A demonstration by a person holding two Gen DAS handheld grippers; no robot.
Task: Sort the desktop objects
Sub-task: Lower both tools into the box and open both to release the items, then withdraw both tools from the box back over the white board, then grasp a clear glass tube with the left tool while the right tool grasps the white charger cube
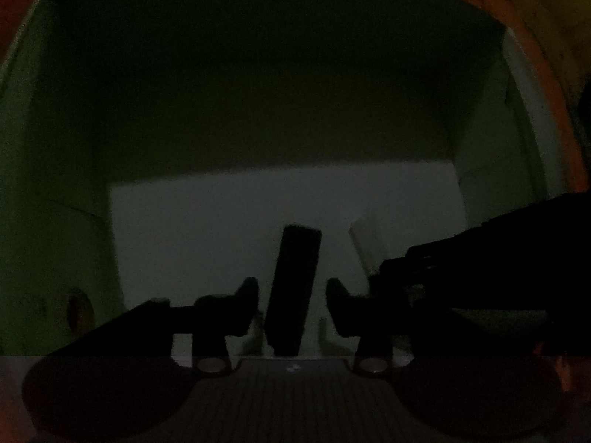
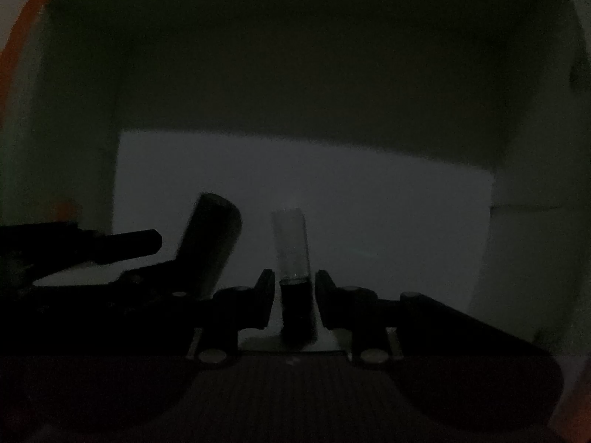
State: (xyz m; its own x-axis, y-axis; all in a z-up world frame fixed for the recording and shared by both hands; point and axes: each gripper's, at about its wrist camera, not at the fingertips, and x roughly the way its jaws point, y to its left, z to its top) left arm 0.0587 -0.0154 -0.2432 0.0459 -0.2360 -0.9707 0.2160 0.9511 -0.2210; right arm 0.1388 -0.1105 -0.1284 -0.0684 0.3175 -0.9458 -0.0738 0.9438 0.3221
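Both wrist views very dim; interior of one white box with orange rim.

Count: two grippers, two stick-shaped items, one box.

Left gripper: fingers spread. One dark bar-shaped object stands between them with a visible gap on each side, not pinched. Its long axis runs near-vertical in view, top leaning slightly right, lower end at the box floor. Identity not discernible.

Right gripper: fingers parted. One marker-like stick with dark body and pale translucent cap sits between them, narrow gaps either side. Long axis near-vertical in view, cap end pointing away from the camera.

The two items stand near each other in the same box.
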